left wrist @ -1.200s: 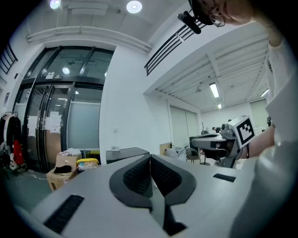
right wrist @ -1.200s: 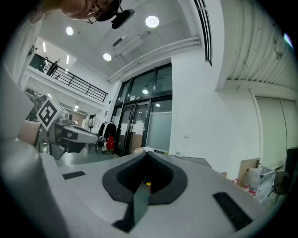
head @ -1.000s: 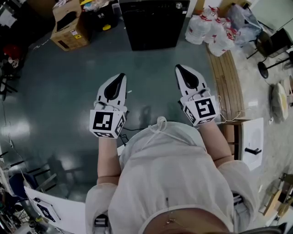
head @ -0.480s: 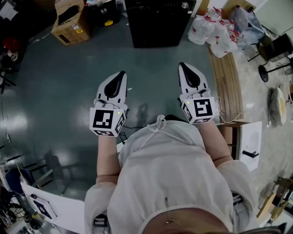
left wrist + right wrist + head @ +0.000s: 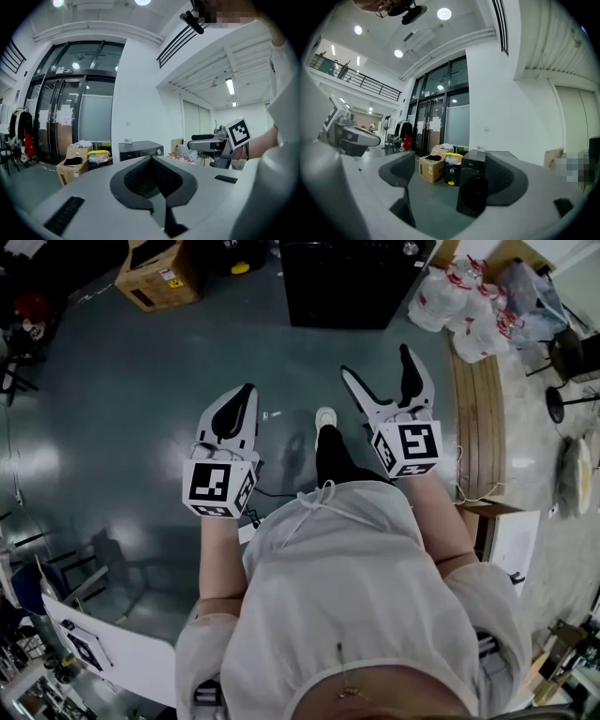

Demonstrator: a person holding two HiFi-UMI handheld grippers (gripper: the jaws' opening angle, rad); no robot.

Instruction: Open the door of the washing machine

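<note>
The black washing machine [image 5: 354, 282] stands on the floor ahead, at the top of the head view. In the right gripper view it shows between the jaws, far off, its round door [image 5: 474, 196] closed. My right gripper [image 5: 382, 371] is held level toward it. Its jaws are opening and stand wide apart, with nothing between them. My left gripper [image 5: 246, 392] is held beside it to the left, shut and empty. The left gripper view shows the machine [image 5: 139, 150] beyond the shut jaws, and the right gripper's marker cube [image 5: 238, 132] at the right.
A cardboard box [image 5: 159, 277] and a dark bin sit left of the machine. White plastic bags [image 5: 469, 306] lie to its right, above a wooden bench [image 5: 478, 418]. My shoe [image 5: 325, 416] is on the grey floor between the grippers. Glass doors [image 5: 70, 122] line the far wall.
The right gripper's jaws have gone from shut to wide open. Both grippers moved forward toward the machine, and a foot has stepped into view between them.
</note>
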